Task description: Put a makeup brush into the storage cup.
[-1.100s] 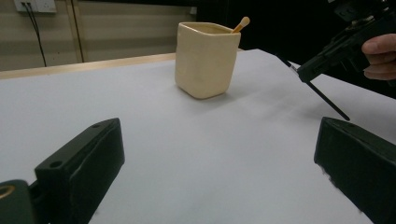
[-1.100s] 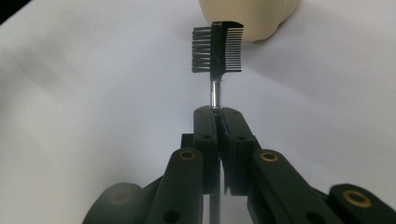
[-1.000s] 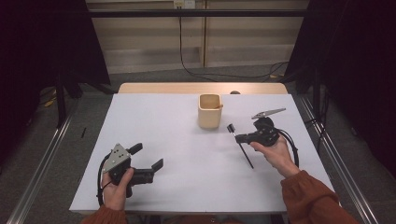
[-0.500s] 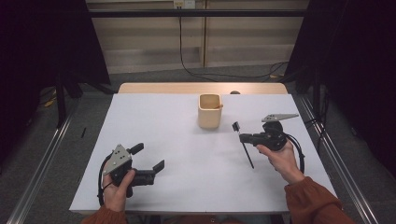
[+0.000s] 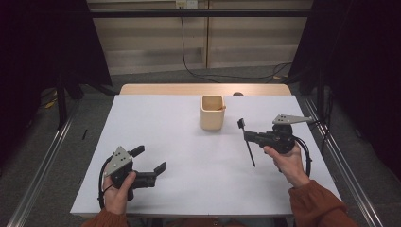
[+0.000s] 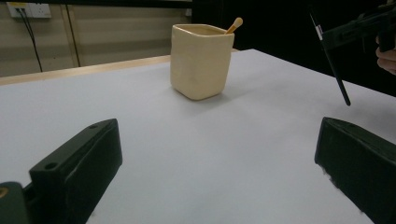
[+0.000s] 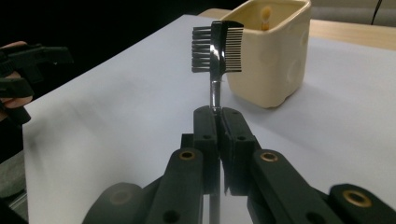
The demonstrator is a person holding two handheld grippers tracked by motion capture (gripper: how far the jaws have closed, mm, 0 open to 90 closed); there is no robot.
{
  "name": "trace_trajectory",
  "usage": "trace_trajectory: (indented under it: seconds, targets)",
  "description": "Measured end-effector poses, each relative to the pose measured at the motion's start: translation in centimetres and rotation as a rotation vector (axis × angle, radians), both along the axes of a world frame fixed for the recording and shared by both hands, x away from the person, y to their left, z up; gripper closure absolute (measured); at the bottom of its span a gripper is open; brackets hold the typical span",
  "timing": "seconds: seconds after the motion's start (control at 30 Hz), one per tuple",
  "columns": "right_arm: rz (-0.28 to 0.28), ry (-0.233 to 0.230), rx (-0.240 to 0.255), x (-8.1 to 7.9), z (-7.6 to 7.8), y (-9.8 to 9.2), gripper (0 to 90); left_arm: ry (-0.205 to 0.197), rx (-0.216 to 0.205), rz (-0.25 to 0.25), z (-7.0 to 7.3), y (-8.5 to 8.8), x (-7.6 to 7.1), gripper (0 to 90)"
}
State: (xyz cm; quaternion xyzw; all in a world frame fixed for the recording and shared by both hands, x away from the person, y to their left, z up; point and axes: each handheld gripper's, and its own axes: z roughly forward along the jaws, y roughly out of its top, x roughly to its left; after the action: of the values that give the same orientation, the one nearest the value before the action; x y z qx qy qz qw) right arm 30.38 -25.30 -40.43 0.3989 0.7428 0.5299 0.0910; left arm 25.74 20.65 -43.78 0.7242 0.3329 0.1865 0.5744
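Right claw [image 5: 248, 135] clamped on brush [image 5: 246, 139], axis near-vertical; cup [image 5: 212, 112] at ten o'clock, probably close. Left claw [image 5: 150, 160] apart, idle.

Overhead light falls evenly on the white desk [image 5: 189, 142]; surroundings beyond it are dark. The cup [image 6: 201, 60] casts a soft shadow rightward. Nearest tongs appear slightly blurred.
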Motion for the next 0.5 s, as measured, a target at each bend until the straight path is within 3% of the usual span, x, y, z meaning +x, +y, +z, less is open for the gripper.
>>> trace_trajectory:
  seconds: [0.2,0.5]
  targets:
    - [-0.037,-0.021,0.051,-0.03,0.24,-0.53,85.7,0.001,-0.006,-0.004,0.04,0.04,-0.04,1.0]
    - [-0.021,-0.069,0.071,-0.35,0.98,-0.65,85.7,0.001,-0.007,-0.001,0.04,0.02,-0.06,1.0]
